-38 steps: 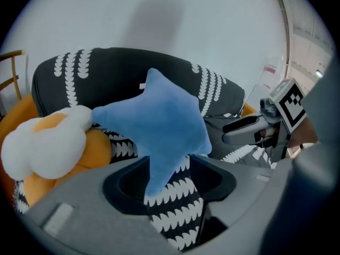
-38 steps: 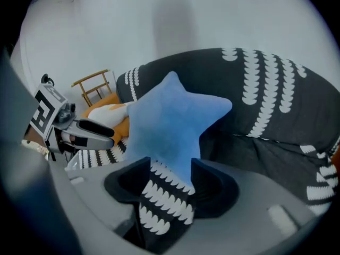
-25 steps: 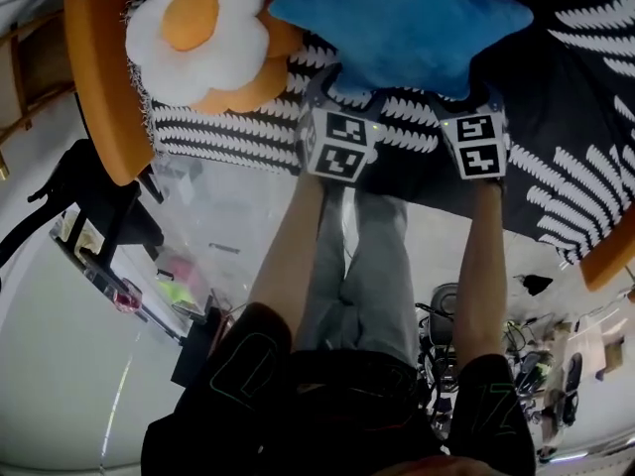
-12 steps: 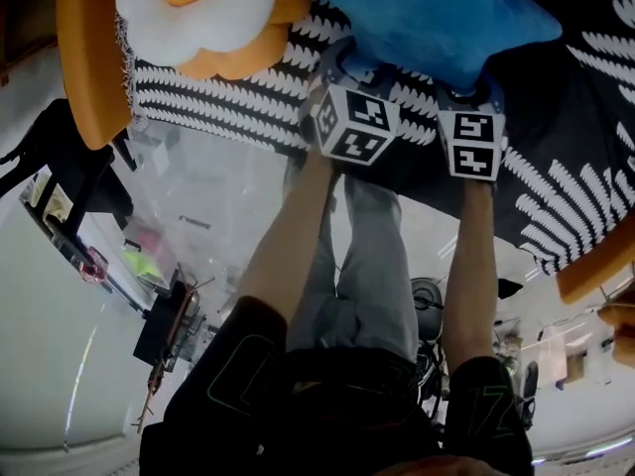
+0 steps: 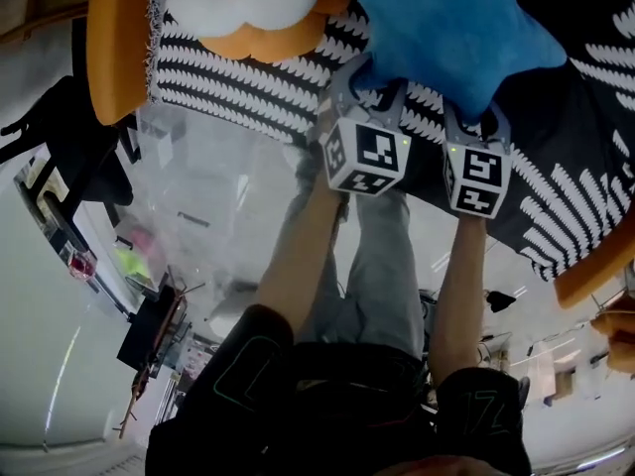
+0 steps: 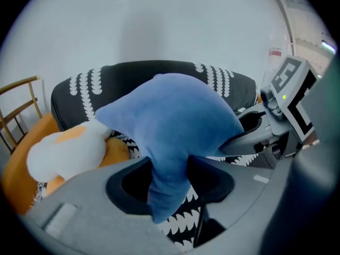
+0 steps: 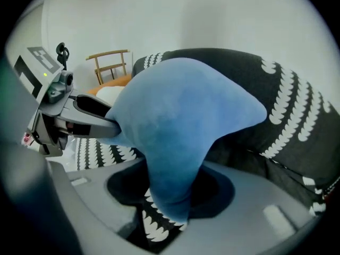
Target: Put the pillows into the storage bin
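Observation:
A blue star pillow point(image 5: 446, 28) hangs over the black-and-white patterned seat cover point(image 5: 248, 87), held by two of its points. My left gripper point(image 5: 375, 75) is shut on one point point(image 6: 169, 179), and its jaws have just been closing with the plush squeezed between them. My right gripper point(image 5: 478, 119) is shut on the neighbouring point point(image 7: 170, 187), its jaws also just closing on the pillow. Each gripper shows in the other's view, the right gripper point(image 6: 249, 137) and the left gripper point(image 7: 90, 116). A white and orange flower pillow point(image 5: 248, 3) lies on the seat to the left point(image 6: 64, 150).
An orange cushion point(image 5: 119, 48) edges the seat at the left. A see-through plastic bin point(image 5: 198, 206) stands on the floor below the seat's front edge, beside a black stand point(image 5: 60, 147). A wooden chair point(image 6: 16, 110) stands past the seat. My own legs point(image 5: 377, 266) are underneath.
Both grippers have closed on the blue pillow's lower points and raised it off the seat. The flower pillow has slid toward the picture's top edge.

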Demonstrator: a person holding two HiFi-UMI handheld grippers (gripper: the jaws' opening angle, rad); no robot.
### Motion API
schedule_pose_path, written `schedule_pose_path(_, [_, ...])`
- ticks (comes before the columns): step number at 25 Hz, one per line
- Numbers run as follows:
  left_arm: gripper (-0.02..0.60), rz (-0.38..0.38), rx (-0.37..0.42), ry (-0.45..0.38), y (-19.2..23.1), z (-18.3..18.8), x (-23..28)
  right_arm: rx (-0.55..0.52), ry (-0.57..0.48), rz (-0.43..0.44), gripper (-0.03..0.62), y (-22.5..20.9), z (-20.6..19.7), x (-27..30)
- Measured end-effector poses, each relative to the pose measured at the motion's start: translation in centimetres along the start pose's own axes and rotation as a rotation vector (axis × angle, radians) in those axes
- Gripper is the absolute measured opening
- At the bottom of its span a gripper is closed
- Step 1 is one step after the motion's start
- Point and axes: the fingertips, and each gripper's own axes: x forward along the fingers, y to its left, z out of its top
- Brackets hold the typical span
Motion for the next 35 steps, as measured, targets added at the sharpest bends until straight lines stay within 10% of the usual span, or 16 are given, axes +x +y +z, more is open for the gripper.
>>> schedule_pose_path(18, [0.215,0.217,-0.234,-0.103,10.6,-12.2,-19.6,-0.308,-0.055,0.185,0.190,22.9,4.7,-5.0])
schedule_pose_path(35, [0.216,0.524,-0.722,0.020,20.9,-39.9,-36.4,-0.777,0.135,0.584,0.193,55.2,0.4,0.3])
